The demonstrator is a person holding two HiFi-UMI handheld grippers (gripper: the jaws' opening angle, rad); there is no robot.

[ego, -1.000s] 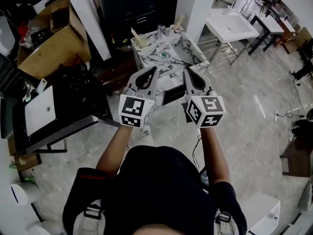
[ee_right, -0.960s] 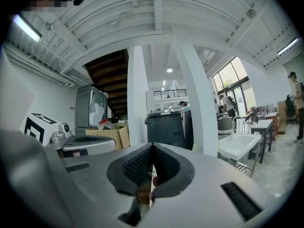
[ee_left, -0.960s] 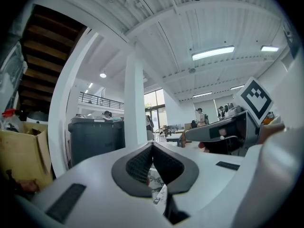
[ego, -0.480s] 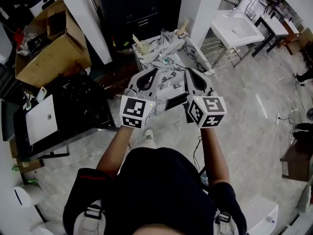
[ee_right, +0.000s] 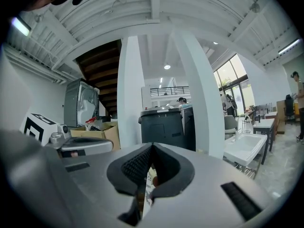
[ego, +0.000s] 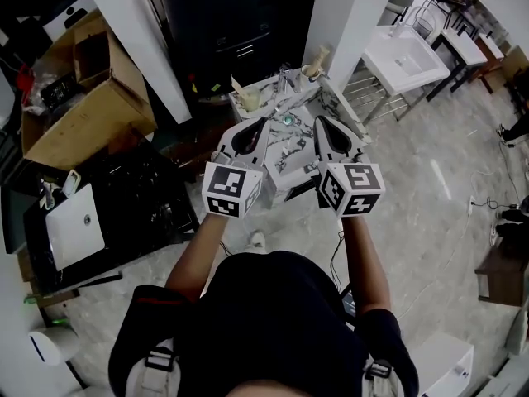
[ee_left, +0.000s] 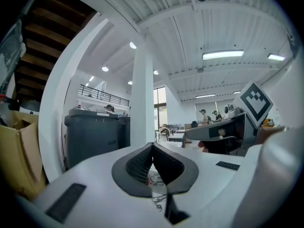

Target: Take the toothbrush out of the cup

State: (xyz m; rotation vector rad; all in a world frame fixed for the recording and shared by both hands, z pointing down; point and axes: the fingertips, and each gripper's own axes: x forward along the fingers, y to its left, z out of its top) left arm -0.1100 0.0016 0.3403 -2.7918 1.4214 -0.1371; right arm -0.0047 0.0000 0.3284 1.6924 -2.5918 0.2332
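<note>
In the head view a small marble-patterned counter (ego: pixel 335 106) stands just beyond both grippers. At its far left corner sits a pale cup (ego: pixel 246 100) with a thin white toothbrush (ego: pixel 235 84) sticking up out of it. My left gripper (ego: pixel 263 123) and right gripper (ego: pixel 316 123) are held side by side, level, over the counter's near half, both short of the cup. Both are shut with nothing between the jaws, as the left gripper view (ee_left: pixel 152 145) and the right gripper view (ee_right: pixel 152 145) show.
A tap (ego: pixel 285 77) and a beige bottle (ego: pixel 315 59) stand at the counter's back. An open cardboard box (ego: pixel 83 81) and a black table (ego: pixel 124 188) lie to the left, a white sink (ego: pixel 405 52) to the right. White pillars (ego: pixel 124 31) flank a dark bin (ee_left: pixel 92 137).
The counter and cup have slid down the head view toward the grippers as the person walks forward. Both grippers stay shut, side by side.
</note>
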